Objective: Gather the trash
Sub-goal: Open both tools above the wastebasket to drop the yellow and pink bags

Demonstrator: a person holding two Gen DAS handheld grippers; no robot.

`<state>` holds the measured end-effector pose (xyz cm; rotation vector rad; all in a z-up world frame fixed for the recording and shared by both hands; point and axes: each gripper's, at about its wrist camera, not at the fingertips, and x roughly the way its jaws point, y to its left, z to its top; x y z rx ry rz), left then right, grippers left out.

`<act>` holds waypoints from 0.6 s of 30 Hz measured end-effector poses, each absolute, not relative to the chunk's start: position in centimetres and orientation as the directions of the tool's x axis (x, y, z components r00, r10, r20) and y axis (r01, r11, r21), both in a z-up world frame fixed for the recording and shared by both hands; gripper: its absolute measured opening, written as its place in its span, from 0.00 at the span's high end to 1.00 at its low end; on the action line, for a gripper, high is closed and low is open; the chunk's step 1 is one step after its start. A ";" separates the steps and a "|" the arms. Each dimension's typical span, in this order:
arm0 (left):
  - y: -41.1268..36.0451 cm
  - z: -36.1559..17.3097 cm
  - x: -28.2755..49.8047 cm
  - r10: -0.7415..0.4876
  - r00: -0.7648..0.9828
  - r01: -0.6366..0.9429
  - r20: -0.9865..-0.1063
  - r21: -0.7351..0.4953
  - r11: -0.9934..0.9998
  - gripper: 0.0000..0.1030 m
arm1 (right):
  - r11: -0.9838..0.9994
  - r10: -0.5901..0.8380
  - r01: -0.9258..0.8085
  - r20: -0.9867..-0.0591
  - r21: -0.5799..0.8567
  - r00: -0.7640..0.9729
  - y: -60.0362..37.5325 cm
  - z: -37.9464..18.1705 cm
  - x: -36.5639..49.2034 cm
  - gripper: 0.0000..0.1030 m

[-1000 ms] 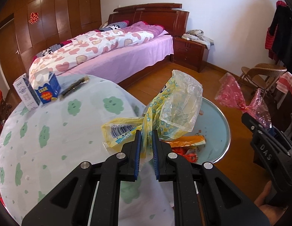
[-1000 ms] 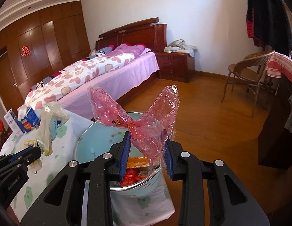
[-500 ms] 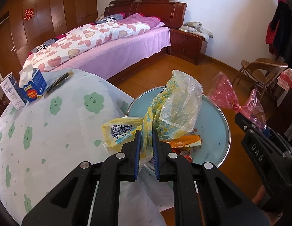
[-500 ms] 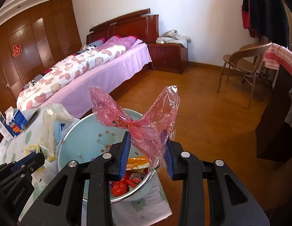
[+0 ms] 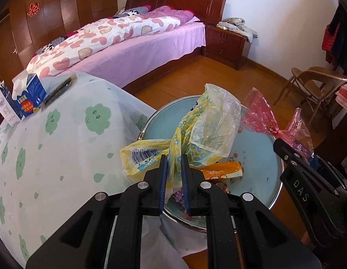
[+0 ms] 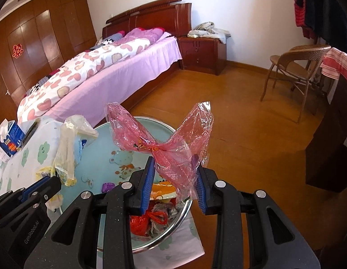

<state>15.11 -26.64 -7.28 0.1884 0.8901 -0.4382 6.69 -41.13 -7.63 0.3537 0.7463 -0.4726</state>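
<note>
My left gripper [image 5: 174, 163] is shut on a crumpled yellow-and-clear plastic bag [image 5: 204, 125] and holds it over the near edge of a light blue basin [image 5: 258, 134]. The basin holds an orange wrapper [image 5: 220, 170] and red trash [image 6: 141, 220]. My right gripper [image 6: 174, 172] is shut on a pink plastic wrapper [image 6: 164, 143] above the basin [image 6: 101, 154]. The right gripper also shows in the left wrist view [image 5: 307, 177], and the left gripper in the right wrist view [image 6: 39, 188].
The basin sits at the edge of a round table with a white cloth with green prints [image 5: 52, 139]. A blue tissue box [image 5: 28, 94] and a dark pen [image 5: 59, 87] lie at its far side. A bed [image 5: 119, 40], nightstand [image 6: 202, 51] and wicker chair [image 6: 294, 65] stand beyond.
Both grippers have moved forward with their bags, from beside the table to above the basin. The basin now fills more of both views. Both grips are unchanged.
</note>
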 end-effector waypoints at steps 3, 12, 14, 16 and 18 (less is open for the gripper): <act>-26.9 -7.5 15.0 -0.285 0.547 0.446 -0.787 -0.014 0.895 0.84 | 0.846 -0.247 0.510 -0.735 0.153 0.631 -41.8 -7.7 7.1 0.66; -26.2 -7.4 15.3 -0.258 0.567 0.412 -0.782 -0.002 0.911 0.59 | 0.851 -0.181 0.475 -0.725 0.224 0.665 -41.7 -7.9 7.0 0.52; -26.0 -7.3 15.3 -0.261 0.567 0.412 -0.781 -0.006 0.911 0.54 | 0.848 -0.179 0.474 -0.713 0.238 0.678 -41.3 -7.9 6.9 0.52; -25.9 -7.2 15.3 -0.251 0.573 0.405 -0.780 0.002 0.915 0.43 | 0.845 -0.178 0.471 -0.699 0.252 0.693 -40.9 -7.9 6.8 0.51; -25.6 -7.1 15.1 -0.254 0.578 0.402 -0.775 -0.001 0.916 0.40 | 0.840 -0.184 0.472 -0.678 0.268 0.712 -40.6 -7.7 6.3 0.45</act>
